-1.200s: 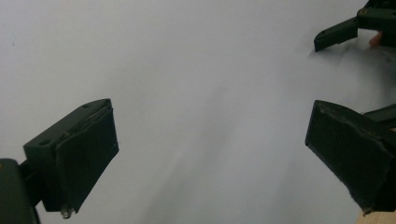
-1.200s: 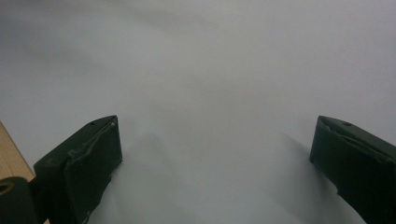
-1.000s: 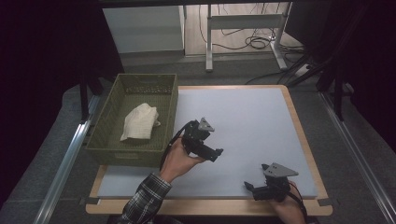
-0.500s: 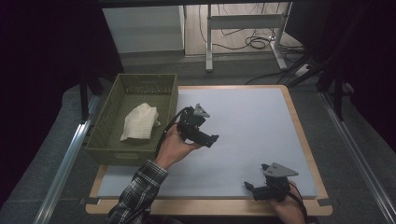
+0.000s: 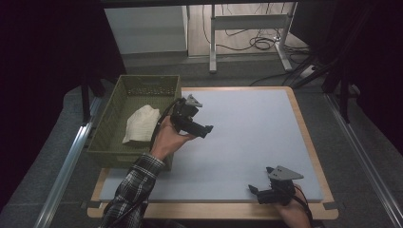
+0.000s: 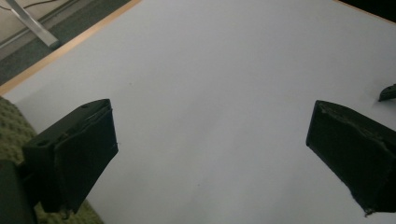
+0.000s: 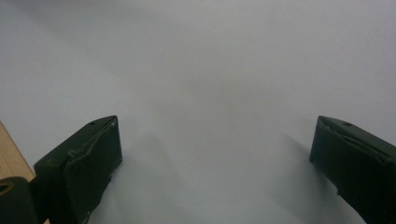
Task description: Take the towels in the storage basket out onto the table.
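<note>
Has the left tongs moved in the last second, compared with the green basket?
Yes. In the high view the left tongs has shifted toward the table's far edge, staying beside the green basket, jaws open.

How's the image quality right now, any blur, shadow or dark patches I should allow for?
High view: sharp on the table, but the surroundings fall to near black on both sides. Left gripper view: evenly lit, open left tongs soft at the edges. Right gripper view: hazy; open right tongs cast faint shadows on the mat.
</note>
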Demonstrator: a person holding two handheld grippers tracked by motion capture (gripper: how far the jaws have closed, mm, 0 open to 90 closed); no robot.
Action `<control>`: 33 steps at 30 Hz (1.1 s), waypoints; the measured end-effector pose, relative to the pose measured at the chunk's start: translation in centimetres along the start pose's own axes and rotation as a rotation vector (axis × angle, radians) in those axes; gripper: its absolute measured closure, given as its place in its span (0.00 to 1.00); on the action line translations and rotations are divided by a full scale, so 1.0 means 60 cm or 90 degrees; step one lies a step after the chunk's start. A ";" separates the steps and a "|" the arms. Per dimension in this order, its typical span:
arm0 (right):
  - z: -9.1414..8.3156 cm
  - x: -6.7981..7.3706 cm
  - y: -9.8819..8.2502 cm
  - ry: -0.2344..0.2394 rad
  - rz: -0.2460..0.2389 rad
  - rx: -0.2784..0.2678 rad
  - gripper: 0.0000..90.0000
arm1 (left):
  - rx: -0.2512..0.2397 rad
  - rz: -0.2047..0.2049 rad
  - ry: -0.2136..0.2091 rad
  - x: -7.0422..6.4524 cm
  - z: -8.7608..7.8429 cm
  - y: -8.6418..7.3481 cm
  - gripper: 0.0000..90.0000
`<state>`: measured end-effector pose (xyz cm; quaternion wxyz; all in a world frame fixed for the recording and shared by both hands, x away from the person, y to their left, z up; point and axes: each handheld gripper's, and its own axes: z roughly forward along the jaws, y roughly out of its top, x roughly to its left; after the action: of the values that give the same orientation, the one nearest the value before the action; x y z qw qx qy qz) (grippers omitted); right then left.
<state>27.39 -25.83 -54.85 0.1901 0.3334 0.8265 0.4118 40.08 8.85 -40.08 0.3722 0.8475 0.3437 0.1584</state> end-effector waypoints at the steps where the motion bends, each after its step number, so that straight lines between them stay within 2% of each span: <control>1: 0.000 0.000 0.000 0.000 0.000 0.000 0.02 | 0.002 -0.004 0.004 0.006 -0.003 -0.001 0.01; 5: 0.000 0.000 0.000 0.000 0.000 0.000 0.02 | 0.003 -0.026 0.018 0.037 -0.018 -0.008 0.01; 13: 0.000 0.000 0.000 0.001 0.001 0.000 0.03 | 0.002 -0.045 0.049 0.069 -0.037 -0.016 0.00; 23: 0.000 0.000 0.000 0.001 0.000 0.000 0.03 | 0.018 -0.070 0.092 0.114 -0.057 -0.032 0.01; 29: 0.000 0.000 0.000 0.000 0.001 0.000 0.03 | 0.018 -0.108 0.115 0.151 -0.066 -0.056 0.02; 30: 0.000 0.000 0.000 0.000 0.001 0.000 0.03 | 0.021 -0.115 0.122 0.157 -0.066 -0.060 0.02; 31: 0.000 0.000 0.000 0.000 0.001 0.000 0.02 | 0.032 -0.123 0.147 0.169 -0.067 -0.068 0.03; 33: 0.000 0.000 0.000 0.001 0.001 0.000 0.03 | 0.038 -0.127 0.153 0.175 -0.067 -0.073 0.03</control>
<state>27.39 -25.84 -54.85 0.1895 0.3336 0.8265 0.4119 43.43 20.46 -40.47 0.3173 0.7947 0.4727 0.2104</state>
